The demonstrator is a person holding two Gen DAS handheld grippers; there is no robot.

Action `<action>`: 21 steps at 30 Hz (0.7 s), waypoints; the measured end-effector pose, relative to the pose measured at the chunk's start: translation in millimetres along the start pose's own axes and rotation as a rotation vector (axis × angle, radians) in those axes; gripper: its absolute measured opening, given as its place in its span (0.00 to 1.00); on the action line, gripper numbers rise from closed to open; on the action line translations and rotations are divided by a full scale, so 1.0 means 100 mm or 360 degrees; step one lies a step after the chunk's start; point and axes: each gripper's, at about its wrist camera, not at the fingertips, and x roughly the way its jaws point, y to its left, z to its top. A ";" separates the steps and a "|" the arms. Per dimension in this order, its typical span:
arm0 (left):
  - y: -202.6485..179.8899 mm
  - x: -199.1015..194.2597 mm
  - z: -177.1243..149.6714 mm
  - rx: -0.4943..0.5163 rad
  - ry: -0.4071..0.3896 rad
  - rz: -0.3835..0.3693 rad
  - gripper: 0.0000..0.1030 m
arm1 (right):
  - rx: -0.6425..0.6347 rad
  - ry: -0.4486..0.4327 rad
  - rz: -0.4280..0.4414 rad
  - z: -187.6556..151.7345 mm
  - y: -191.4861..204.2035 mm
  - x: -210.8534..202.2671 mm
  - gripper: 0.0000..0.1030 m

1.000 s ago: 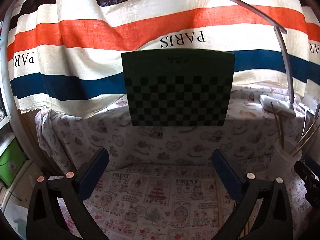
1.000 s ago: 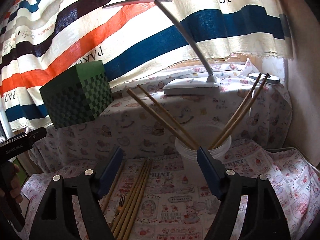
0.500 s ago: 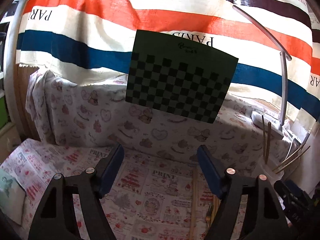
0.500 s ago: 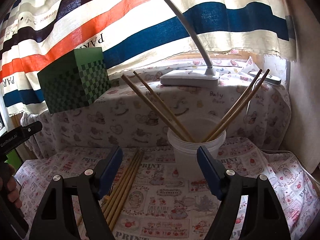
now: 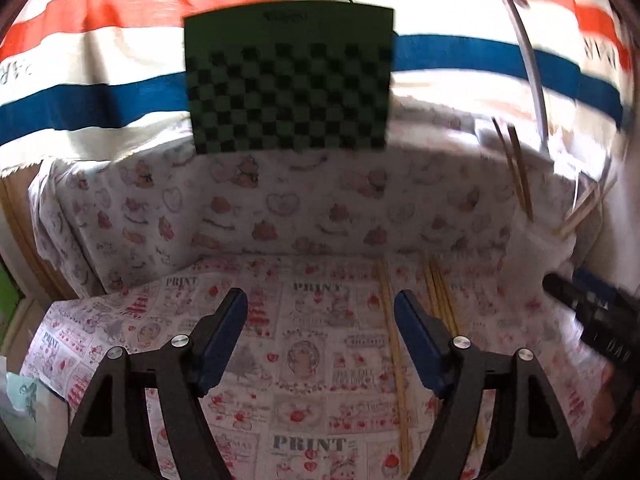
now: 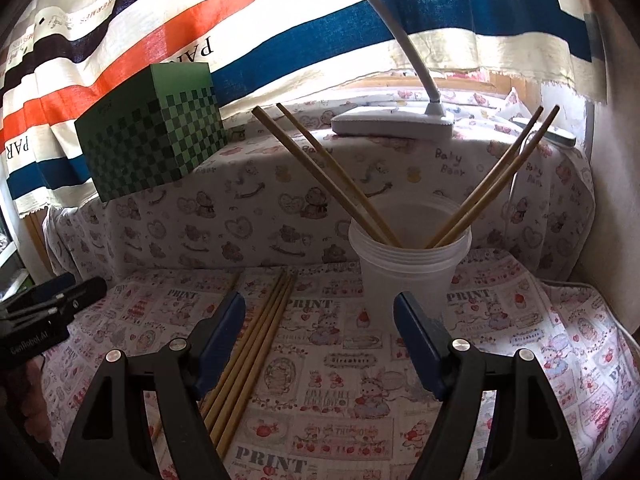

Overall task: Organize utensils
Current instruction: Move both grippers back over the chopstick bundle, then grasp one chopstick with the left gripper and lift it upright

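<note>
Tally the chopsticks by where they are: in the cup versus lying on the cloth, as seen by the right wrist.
In the cup, chopsticks in the cup: 4
On the cloth, loose chopsticks: 5 discernible; the bundle is partly hidden, so approximate
Total: about 9

Left wrist view: right side motion-blurred; cup point(image 5: 540, 236) and its chopsticks point(image 5: 520, 172) smeared, count unclear. Lamp point(image 5: 532, 60) head cut off at top edge. Right wrist view: loose chopsticks point(image 6: 256, 332) run behind left finger point(image 6: 218, 332), ends hidden. Lamp arm point(image 6: 404, 44) cropped above.
</note>
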 end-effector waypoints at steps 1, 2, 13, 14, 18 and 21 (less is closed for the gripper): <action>-0.05 0.04 -0.04 0.0070 0.0016 0.0011 0.72 | 0.0013 0.0027 0.0011 0.00 -0.02 0.02 0.76; -0.08 0.06 -0.08 0.0094 0.0019 0.0035 0.72 | 0.0020 0.0045 0.0006 0.00 -0.03 0.04 0.76; -0.28 0.27 -0.32 0.0081 0.0210 -0.0211 0.66 | -0.0027 0.0145 0.0023 -0.05 0.07 0.08 0.76; -0.32 0.27 -0.33 0.0094 0.0216 -0.0243 0.63 | -0.0026 0.0163 0.0035 -0.06 0.08 0.09 0.76; -0.37 0.36 -0.37 0.0096 0.0292 -0.0284 0.37 | -0.0054 0.0189 0.0022 -0.10 0.13 0.13 0.76; -0.41 0.44 -0.44 0.0070 0.0418 -0.0335 0.34 | -0.0070 0.0199 -0.0021 -0.12 0.15 0.15 0.76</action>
